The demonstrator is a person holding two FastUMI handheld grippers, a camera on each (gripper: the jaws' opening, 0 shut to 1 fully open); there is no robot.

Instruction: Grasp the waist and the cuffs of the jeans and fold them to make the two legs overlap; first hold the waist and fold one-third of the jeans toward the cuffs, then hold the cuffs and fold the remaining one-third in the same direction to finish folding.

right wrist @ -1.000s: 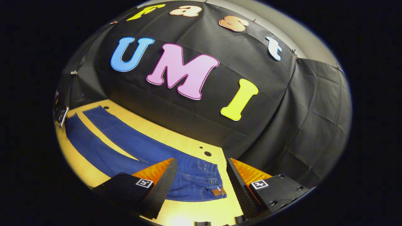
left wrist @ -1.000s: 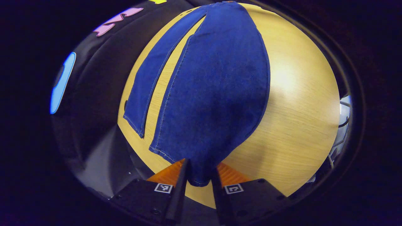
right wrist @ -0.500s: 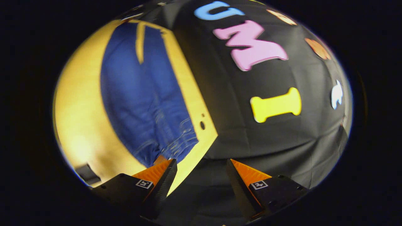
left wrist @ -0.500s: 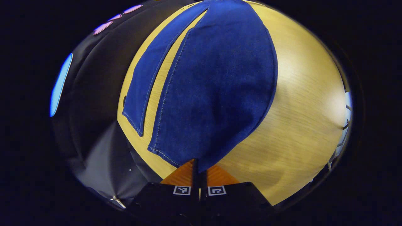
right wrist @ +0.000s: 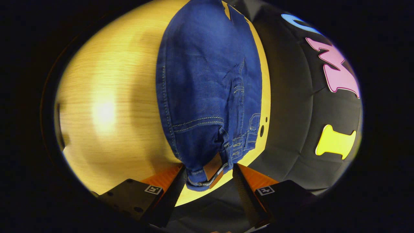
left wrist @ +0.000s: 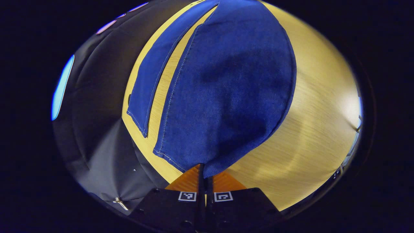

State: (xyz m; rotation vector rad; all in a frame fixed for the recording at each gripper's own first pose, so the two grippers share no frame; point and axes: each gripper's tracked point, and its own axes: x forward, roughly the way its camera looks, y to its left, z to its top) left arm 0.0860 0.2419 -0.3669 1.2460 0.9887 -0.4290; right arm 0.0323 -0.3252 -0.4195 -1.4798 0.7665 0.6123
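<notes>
Left gripper (left wrist: 205,171) clamped on jeans (left wrist: 223,94) cuff, right gripper (right wrist: 208,176) spread around waist

Matt blue denim jeans (left wrist: 226,90) with pale stitching on a smooth, seemingly glossy wood-grain table (left wrist: 310,129)

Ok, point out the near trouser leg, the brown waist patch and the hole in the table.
near trouser leg (left wrist: 223,97), left gripper view, mid panel.
brown waist patch (right wrist: 212,168), right gripper view, patch face.
table hole (right wrist: 261,130), right gripper view, hole centre.

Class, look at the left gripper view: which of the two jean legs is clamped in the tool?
The wider, nearer leg: its cuff runs into the shut left tool. The narrow leg lies flat, untouched.
</notes>
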